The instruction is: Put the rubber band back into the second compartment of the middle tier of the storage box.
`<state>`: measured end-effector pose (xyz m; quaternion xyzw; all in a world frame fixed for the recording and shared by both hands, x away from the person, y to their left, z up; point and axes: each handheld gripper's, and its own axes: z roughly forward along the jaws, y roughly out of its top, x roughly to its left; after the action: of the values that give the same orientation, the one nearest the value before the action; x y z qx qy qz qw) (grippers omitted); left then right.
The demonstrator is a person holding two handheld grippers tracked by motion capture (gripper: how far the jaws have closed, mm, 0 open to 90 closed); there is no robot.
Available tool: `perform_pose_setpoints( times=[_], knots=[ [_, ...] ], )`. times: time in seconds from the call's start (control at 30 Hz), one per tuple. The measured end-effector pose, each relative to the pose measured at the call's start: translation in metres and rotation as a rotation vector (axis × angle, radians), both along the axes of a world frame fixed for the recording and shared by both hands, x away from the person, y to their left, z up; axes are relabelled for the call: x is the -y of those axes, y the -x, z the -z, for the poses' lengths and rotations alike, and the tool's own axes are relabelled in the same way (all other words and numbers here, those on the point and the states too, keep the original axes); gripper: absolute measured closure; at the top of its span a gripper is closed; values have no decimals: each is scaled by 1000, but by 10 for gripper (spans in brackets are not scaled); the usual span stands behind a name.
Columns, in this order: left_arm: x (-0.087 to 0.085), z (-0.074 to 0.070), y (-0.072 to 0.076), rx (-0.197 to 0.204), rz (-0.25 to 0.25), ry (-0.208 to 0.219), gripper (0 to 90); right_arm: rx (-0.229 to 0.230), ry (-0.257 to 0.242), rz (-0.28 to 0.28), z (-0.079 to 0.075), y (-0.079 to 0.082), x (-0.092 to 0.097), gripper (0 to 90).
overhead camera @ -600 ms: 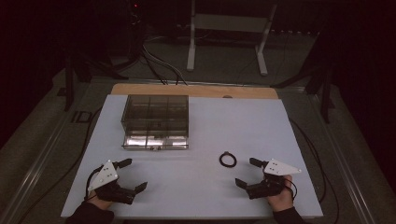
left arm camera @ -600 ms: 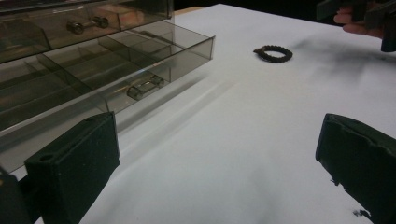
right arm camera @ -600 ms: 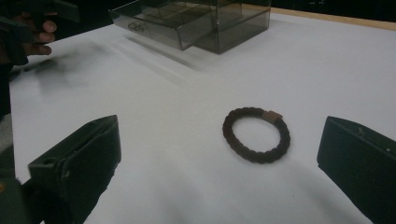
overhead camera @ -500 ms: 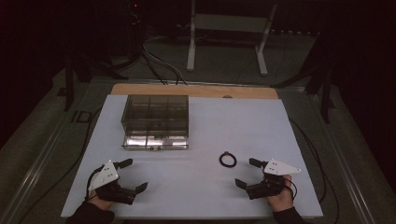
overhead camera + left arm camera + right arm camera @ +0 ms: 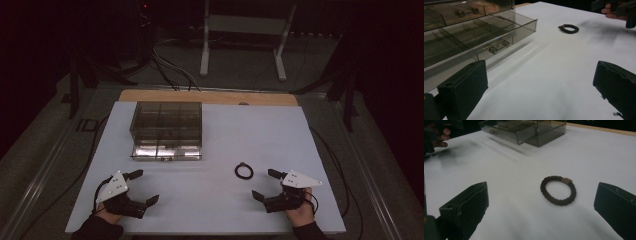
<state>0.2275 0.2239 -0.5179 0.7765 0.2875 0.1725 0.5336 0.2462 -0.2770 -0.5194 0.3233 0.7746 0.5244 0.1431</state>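
Hair tie (image 5: 558, 190) lying flat on the white table (image 5: 300, 150), just ahead of the right gripper (image 5: 264, 184) and a touch toward its far jaw, not touched yet. Right gripper spread wide, nothing between the jaws, sitting low near the table's near edge. Same story for the left gripper (image 5: 143, 187): jaws wide apart, empty, well off to the side of the tie.

Further out from the left gripper, a smoky clear drawer box (image 5: 166, 129) with its bottom drawer (image 5: 499, 35) pulled out, compartments looking empty, though something small and metallic in an upper drawer, hard to tell what.

Progress-wise: basically at the start, by the look of it. Drawer open already, so probably just grab the tie, carry it across, drop it into a compartment, maybe push the drawer shut.
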Motion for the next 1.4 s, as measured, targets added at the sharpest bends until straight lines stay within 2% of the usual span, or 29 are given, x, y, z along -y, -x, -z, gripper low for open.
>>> perform_pose_setpoints(
  times=[0.17, 0.33, 0.43, 0.63, 0.7, 0.83, 1.13, 1.4],
  knots=[
    [1, 0, -1, -2, 5, 4, 3, -9, 13, -11, 1, 0, -1, 0],
    [0, 1, 2, 0, 11, 0, 3, 16, 29, 9, -5, 5, -4, 0],
    [-2, -1, 3, 6, 11, 15, 3, 10, 38, -2, -5, 7, -7, 0],
    [-2, 0, 2, 1, 10, 15, 4, 12, 44, -21, -8, 8, -12, 0],
    [-1, 0, 2, -1, 9, 15, 3, 10, 21, -31, -11, 10, -13, 0],
    [-1, 0, 2, 0, 9, 12, 3, 20, 7, -43, -17, 13, -15, 0],
    [0, 0, 1, -3, 21, 16, 3, 40, 5, -78, -24, 17, -26, 0],
    [0, -1, 1, -3, 24, 18, 3, 64, -5, -82, -34, 11, -29, 0]
  ],
)
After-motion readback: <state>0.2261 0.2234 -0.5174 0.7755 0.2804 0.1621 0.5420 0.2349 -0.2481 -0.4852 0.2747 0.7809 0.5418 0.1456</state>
